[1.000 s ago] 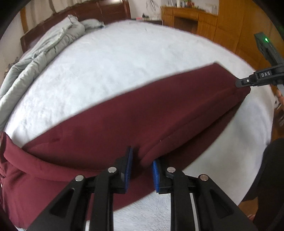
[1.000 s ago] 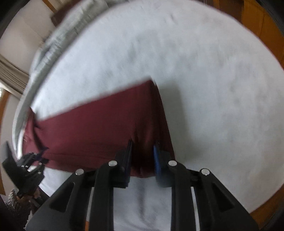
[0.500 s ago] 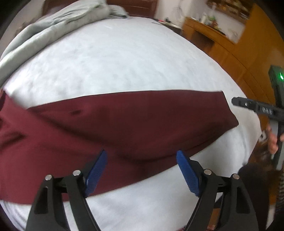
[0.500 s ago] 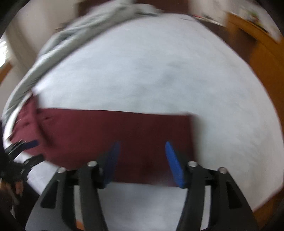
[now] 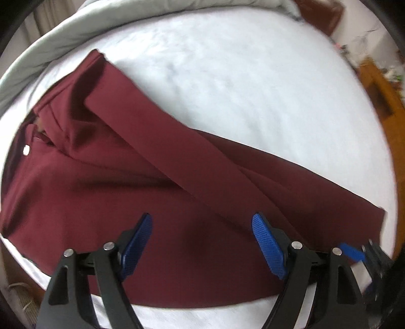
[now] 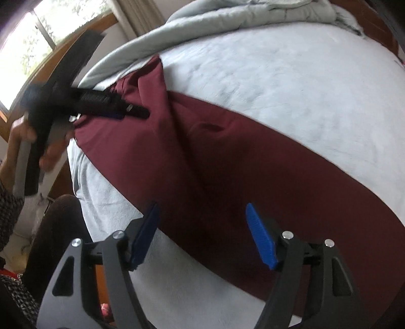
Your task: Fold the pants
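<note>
Dark red pants (image 5: 157,192) lie flat on the white bed cover (image 5: 253,76), one leg folded over the other, with the buttoned waist (image 5: 26,150) at the left. My left gripper (image 5: 202,240) hangs open above the cloth near the seat and holds nothing. In the right wrist view the pants (image 6: 227,162) run from upper left to lower right. My right gripper (image 6: 202,232) is over their near edge, its jaws opening, and the pads are clear of the cloth. The left gripper (image 6: 134,111) shows there side-on over the waist end, held by a hand (image 6: 22,134).
A grey quilt (image 5: 76,27) is bunched along the far side of the bed (image 6: 227,22). Wooden furniture (image 5: 382,88) stands at the right. A window (image 6: 27,38) is at upper left, and a person's dark-clad leg (image 6: 58,227) is by the near bed edge.
Both grippers were shut on the pants leg a second ago. They have let go, opened wide and swung along the pants toward the waist. The leg now lies folded flat.
</note>
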